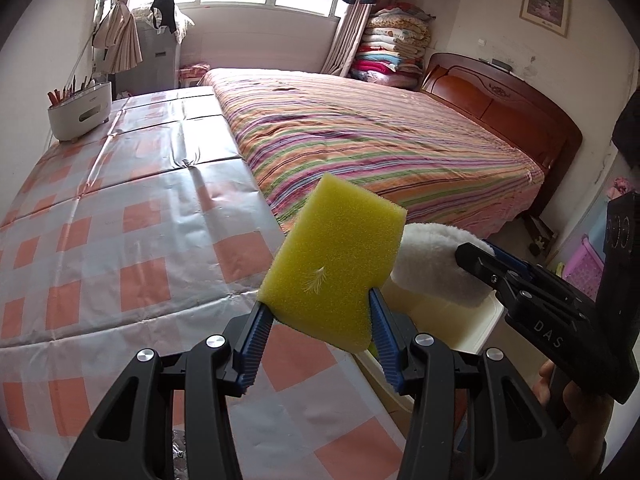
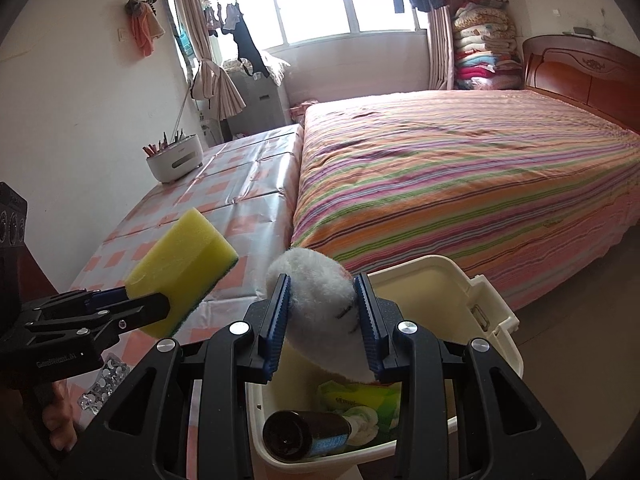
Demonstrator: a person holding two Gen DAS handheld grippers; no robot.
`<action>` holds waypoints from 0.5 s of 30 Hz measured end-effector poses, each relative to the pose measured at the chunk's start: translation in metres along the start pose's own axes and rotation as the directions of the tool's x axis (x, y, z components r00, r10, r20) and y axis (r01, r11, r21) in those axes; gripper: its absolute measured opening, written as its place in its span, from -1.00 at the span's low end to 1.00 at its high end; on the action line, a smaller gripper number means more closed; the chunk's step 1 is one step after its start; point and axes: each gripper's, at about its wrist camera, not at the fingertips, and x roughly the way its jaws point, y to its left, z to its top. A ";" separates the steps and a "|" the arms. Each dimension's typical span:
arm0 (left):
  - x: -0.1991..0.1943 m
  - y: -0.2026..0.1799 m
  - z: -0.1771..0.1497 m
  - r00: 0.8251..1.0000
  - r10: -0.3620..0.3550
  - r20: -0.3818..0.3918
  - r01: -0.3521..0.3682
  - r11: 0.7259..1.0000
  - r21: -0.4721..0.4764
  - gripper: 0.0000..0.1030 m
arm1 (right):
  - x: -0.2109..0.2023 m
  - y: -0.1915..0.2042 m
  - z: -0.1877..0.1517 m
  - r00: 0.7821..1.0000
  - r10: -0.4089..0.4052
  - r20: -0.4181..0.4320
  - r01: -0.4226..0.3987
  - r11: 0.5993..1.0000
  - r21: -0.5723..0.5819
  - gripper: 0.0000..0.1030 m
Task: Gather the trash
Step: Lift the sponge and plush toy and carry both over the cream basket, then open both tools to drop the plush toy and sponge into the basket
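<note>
My left gripper (image 1: pixel 318 322) is shut on a yellow sponge (image 1: pixel 334 260) with a green underside, held in the air at the table's right edge; the sponge also shows in the right wrist view (image 2: pixel 182 268). My right gripper (image 2: pixel 322 322) is shut on a white fluffy wad (image 2: pixel 320 304), held above the cream trash bin (image 2: pixel 492 312); the wad also shows in the left wrist view (image 1: pixel 432 264). Inside the bin lie a dark brown bottle (image 2: pixel 306 434) and a green tissue packet (image 2: pixel 362 402).
The table has a pink-and-white checked cloth (image 1: pixel 120 240). A white holder with pens (image 1: pixel 80 110) stands at its far left. A foil blister pack (image 2: pixel 104 384) lies near the table's front edge. A striped bed (image 1: pixel 360 140) stands beside the table.
</note>
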 end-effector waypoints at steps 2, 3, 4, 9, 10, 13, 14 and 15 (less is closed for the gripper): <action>0.000 -0.004 0.000 1.000 -0.003 0.000 0.003 1.000 0.002 -0.09 | -0.003 -0.008 -0.003 1.000 -0.013 -0.002 0.013 1.000 0.016 -0.38; 0.000 -0.005 -0.001 1.000 -0.005 -0.002 0.005 1.000 0.005 -0.09 | -0.003 -0.011 -0.003 1.000 -0.021 -0.004 0.021 0.999 0.025 -0.38; 0.001 -0.007 -0.001 1.000 -0.007 -0.003 0.007 1.000 0.007 -0.09 | -0.003 -0.014 -0.004 1.000 -0.026 -0.005 0.026 0.999 0.031 -0.37; 0.003 -0.018 -0.003 1.000 -0.015 -0.011 0.015 1.000 0.025 -0.09 | 0.001 -0.027 -0.014 0.998 -0.062 -0.032 0.064 0.996 0.059 -0.31; 0.004 -0.020 -0.004 1.000 -0.017 -0.013 0.018 0.999 0.028 -0.09 | 0.002 -0.029 -0.015 0.997 -0.065 -0.035 0.067 0.996 0.065 -0.31; 0.006 -0.025 -0.005 1.000 -0.020 -0.018 0.021 0.999 0.036 -0.09 | 0.003 -0.035 -0.018 0.996 -0.072 -0.043 0.076 0.994 0.082 -0.24; 0.006 -0.027 -0.005 1.000 -0.021 -0.019 0.022 0.999 0.038 -0.09 | 0.001 -0.035 -0.017 0.996 -0.078 -0.038 0.081 0.993 0.086 -0.15; 0.006 -0.028 -0.005 1.000 -0.023 -0.021 0.023 0.999 0.039 -0.09 | 0.001 -0.034 -0.016 0.996 -0.083 -0.033 0.085 0.992 0.089 0.07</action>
